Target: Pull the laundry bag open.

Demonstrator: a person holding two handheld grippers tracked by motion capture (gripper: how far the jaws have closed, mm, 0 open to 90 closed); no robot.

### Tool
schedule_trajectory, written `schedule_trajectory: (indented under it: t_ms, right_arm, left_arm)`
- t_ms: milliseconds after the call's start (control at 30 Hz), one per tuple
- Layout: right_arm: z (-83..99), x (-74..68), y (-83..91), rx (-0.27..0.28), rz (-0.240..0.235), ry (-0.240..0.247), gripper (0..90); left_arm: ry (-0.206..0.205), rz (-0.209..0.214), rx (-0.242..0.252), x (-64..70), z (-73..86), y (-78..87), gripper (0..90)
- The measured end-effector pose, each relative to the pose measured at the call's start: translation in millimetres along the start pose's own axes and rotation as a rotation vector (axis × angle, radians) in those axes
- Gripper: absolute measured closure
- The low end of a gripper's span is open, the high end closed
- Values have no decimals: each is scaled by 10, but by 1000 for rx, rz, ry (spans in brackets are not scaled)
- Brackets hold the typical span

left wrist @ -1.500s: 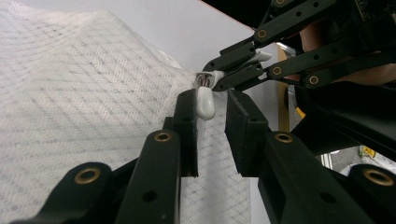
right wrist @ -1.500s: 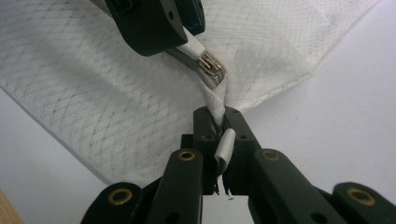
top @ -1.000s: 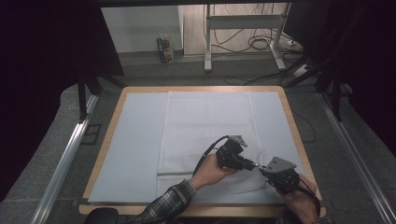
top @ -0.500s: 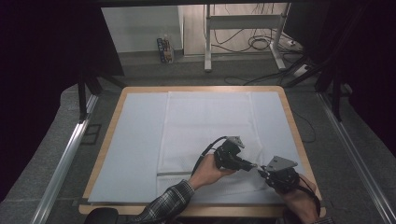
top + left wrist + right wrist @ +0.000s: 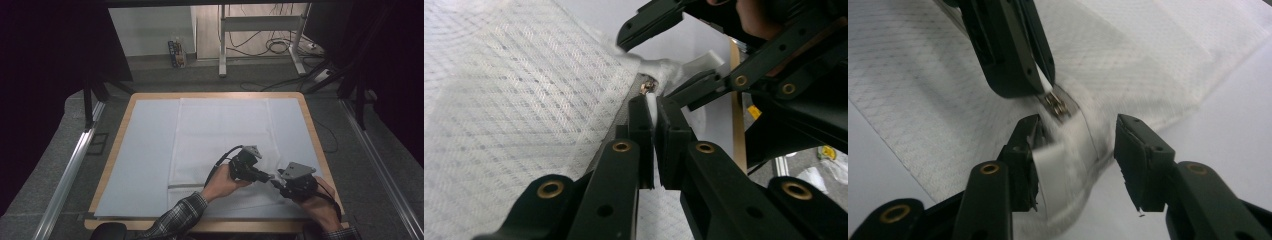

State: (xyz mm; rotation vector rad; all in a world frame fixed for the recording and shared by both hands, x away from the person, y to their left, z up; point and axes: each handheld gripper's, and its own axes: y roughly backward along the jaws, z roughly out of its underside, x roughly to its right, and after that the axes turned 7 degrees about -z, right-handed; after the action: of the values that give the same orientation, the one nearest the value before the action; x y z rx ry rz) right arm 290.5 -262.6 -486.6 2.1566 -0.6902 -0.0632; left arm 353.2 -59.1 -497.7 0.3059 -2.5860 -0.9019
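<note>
Metal stand (image 5: 260, 37), floor cables (image 5: 280, 47) beyond table (image 5: 150, 97).

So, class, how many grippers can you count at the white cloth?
2: the left gripper is shut on the white cloth near its zipper edge; the right gripper is open beside it, at the table's near right.

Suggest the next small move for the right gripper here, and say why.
Probably close the right gripper on the cloth edge next to the zipper pull. Its jaws stand open with a bunched fold of the edge between them, while the left gripper already pinches the cloth at the zipper. A second hold would likely keep the cloth steady.
</note>
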Motion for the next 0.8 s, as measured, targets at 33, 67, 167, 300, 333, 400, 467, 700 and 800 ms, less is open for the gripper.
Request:
schedule_trajectory:
  t_ms: [33, 67, 167, 300, 333, 400, 467, 700, 800]
  right_arm:
    - [-18, 8, -23, -7, -17, 21, 572]
    - [-18, 8, -23, -7, -17, 21, 572]
    - [-16, 5, -59, -22, -27, 46, 690]
    - [-10, -8, -70, -30, -35, 44, 813]
    - [-9, -11, -70, -32, -37, 35, 827]
    - [-8, -14, -72, -36, -38, 25, 833]
    - [-6, -19, -76, -40, -37, 23, 836]
    - [4, -23, -75, -47, -40, -1, 848]
    - [12, -22, -73, -41, -46, -10, 848]
  left_arm:
    - [-6, 3, 5, 3, -2, 4, 872]
    - [-6, 3, 5, 3, -2, 4, 872]
    - [8, 15, -11, 12, -17, -14, 872]
    - [23, 19, -13, -2, -18, -13, 872]
    - [24, 19, -9, 0, -14, -17, 872]
    - [13, 10, -8, 10, -6, -21, 872]
    - [-3, 2, -12, 21, -1, -24, 873]
    - [4, -4, -36, 2, 6, 14, 875]
    - [-1, -2, -37, -6, 21, 28, 874]
